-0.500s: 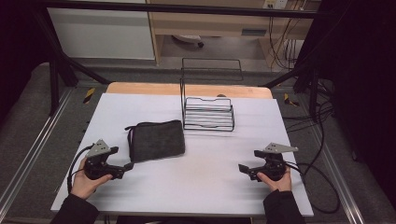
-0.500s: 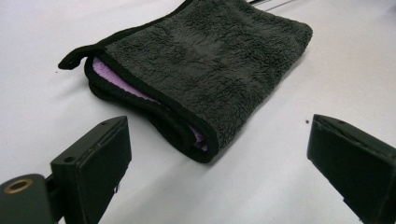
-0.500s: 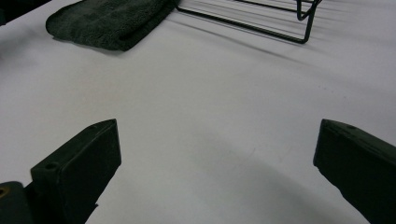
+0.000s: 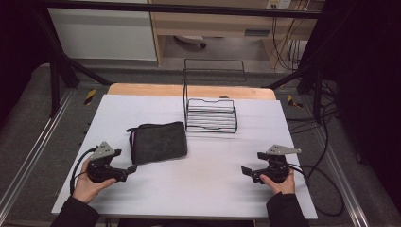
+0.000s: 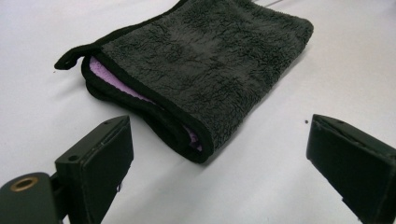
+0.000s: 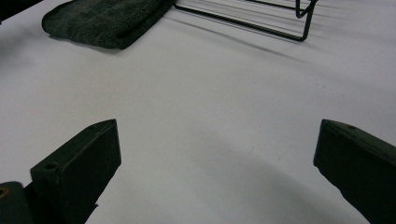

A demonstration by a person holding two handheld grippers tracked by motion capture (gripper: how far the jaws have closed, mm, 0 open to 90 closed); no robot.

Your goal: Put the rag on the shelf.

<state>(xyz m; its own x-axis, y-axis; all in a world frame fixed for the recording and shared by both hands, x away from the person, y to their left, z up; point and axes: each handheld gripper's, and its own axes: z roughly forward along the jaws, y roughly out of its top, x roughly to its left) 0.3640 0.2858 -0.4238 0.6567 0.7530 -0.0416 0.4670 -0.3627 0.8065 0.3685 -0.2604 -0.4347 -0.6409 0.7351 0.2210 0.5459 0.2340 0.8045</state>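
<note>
A folded dark grey towel (image 4: 158,142) with a purple inner side lies on the white table (image 4: 203,189), left of centre. In the left gripper view the towel (image 5: 205,65) lies just ahead of the wide-apart jaws, its folded corner nearest. My left gripper (image 4: 131,169) is open, close to the towel's near left corner, held in a hand. My right gripper (image 4: 246,171) is open at the right front of the table, with bare table between its jaws. The right gripper view shows the towel (image 6: 102,18) far off at upper left.
A black wire rack (image 4: 211,113) with a tall back frame stands behind the towel at the table's middle back; its base wires (image 6: 261,18) show in the right gripper view. Cables (image 4: 326,184) trail off the table's right side. Metal rails run along both sides.
My left gripper has edged slightly toward the towel's corner. The right gripper, towel and rack are where they were.
</note>
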